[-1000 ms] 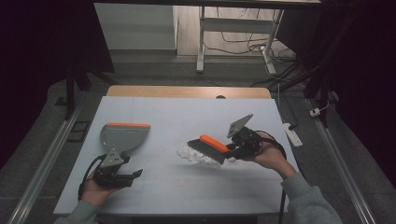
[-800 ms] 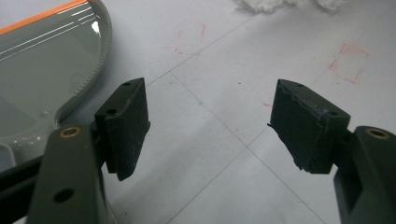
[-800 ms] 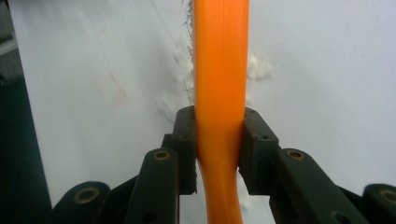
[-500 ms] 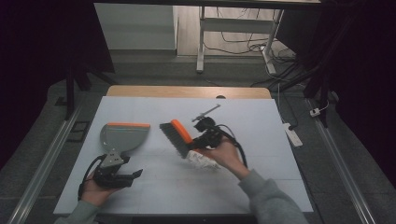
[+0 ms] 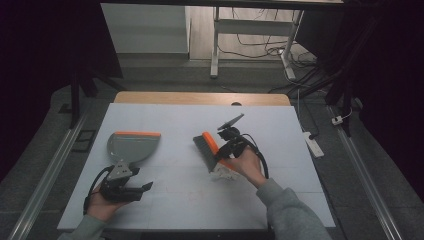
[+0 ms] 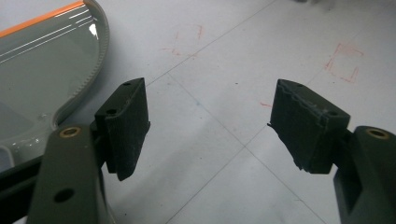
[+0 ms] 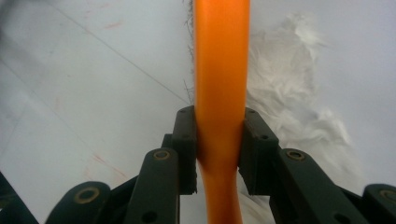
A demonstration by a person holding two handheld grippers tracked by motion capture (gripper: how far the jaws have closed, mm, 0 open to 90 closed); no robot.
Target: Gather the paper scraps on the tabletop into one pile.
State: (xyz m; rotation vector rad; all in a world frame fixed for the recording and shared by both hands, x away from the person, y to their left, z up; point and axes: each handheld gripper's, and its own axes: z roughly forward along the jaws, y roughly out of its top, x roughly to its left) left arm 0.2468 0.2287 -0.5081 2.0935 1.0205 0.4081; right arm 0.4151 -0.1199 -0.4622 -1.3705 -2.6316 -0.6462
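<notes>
A grey dustpan [image 5: 134, 145] with an orange front lip lies on the left of the white table [image 5: 300, 165]; its edge also shows in the left gripper view as the dustpan [image 6: 37, 70]. My left gripper [image 5: 145, 187] rests just below the pan's handle, open, with nothing between the fingers [image 6: 210, 126]. My right gripper [image 5: 223, 152] is shut on the orange handle [image 7: 220, 70] of a hand brush [image 5: 206, 149], gripper [image 7: 219, 140]. The dark bristles point left and down. A crumpled white paper pile [image 5: 225, 174] lies right under the hand, and appears as white paper [image 7: 294, 98] to the right of the handle.
Faint red marks [image 6: 343, 60] and thin lines are drawn on the table. A wooden strip [image 5: 200, 97] runs along the far edge. A power strip [image 5: 312, 142] lies on the floor to the right, and metal rails [image 5: 45, 175] flank the table.
My right gripper carried the brush from the right of the pile leftward across it, then came down beside it. The left gripper and dustpan stayed still.
</notes>
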